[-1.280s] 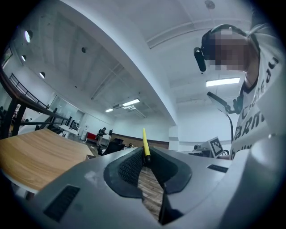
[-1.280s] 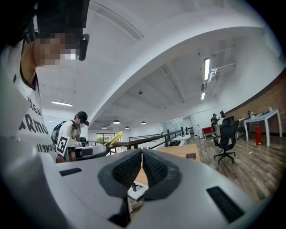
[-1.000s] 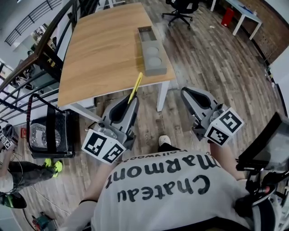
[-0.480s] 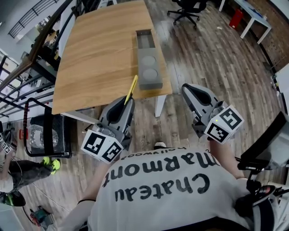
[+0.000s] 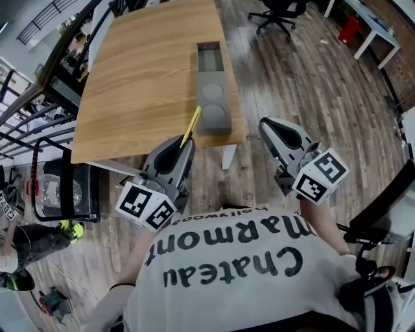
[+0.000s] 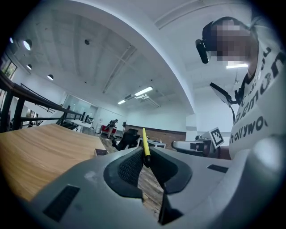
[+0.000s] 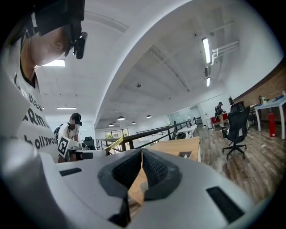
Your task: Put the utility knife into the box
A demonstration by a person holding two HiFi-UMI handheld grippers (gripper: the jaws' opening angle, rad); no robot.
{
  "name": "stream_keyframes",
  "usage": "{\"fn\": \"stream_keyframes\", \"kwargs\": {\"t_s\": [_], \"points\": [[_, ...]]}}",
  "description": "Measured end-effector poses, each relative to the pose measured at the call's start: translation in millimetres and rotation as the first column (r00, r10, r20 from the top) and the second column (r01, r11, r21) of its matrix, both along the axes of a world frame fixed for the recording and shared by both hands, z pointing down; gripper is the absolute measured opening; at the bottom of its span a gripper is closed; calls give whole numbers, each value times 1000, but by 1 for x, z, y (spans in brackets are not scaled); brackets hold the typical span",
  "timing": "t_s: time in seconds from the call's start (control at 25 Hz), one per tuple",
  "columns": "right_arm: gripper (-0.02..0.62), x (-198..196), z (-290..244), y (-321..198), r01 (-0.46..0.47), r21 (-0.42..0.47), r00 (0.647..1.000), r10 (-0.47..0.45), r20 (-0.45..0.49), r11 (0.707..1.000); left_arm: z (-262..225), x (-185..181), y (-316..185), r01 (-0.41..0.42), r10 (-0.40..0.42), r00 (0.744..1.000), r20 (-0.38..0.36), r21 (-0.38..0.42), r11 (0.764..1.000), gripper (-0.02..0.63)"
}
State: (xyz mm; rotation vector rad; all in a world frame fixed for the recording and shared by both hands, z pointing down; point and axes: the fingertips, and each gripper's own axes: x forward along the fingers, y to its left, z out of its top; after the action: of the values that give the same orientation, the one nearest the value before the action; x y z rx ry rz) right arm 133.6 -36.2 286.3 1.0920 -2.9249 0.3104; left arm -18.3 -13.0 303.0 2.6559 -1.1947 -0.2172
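Note:
My left gripper is shut on a slim yellow utility knife, which sticks out forward over the near edge of the wooden table. In the left gripper view the knife rises from between the closed pads. The grey oblong box lies on the table's right side, with two round hollows near me and a square one at its far end; the knife tip is just left of its near end. My right gripper hangs over the floor right of the table, jaws shut and empty.
A black office chair stands on the plank floor beyond the table. A dark railing runs along the left, with a black crate below it. White desk with a red object at the far right.
The table and box have drawn nearer in the head view, so both grippers stand closer to the table's near edge. The knife stays clamped in the left gripper.

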Motion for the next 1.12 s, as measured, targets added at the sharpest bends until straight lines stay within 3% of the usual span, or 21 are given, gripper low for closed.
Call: {"fn": "stream_keyframes", "kwargs": {"t_s": [0.64, 1.12], "points": [[11, -10, 20, -23, 44, -56, 999, -42, 23, 997, -9, -3, -22, 26, -27, 999, 36, 44, 999, 43], [11, -7, 32, -51, -30, -87, 999, 31, 16, 996, 8, 1, -61, -74, 74, 997, 26, 20, 997, 43]]}}
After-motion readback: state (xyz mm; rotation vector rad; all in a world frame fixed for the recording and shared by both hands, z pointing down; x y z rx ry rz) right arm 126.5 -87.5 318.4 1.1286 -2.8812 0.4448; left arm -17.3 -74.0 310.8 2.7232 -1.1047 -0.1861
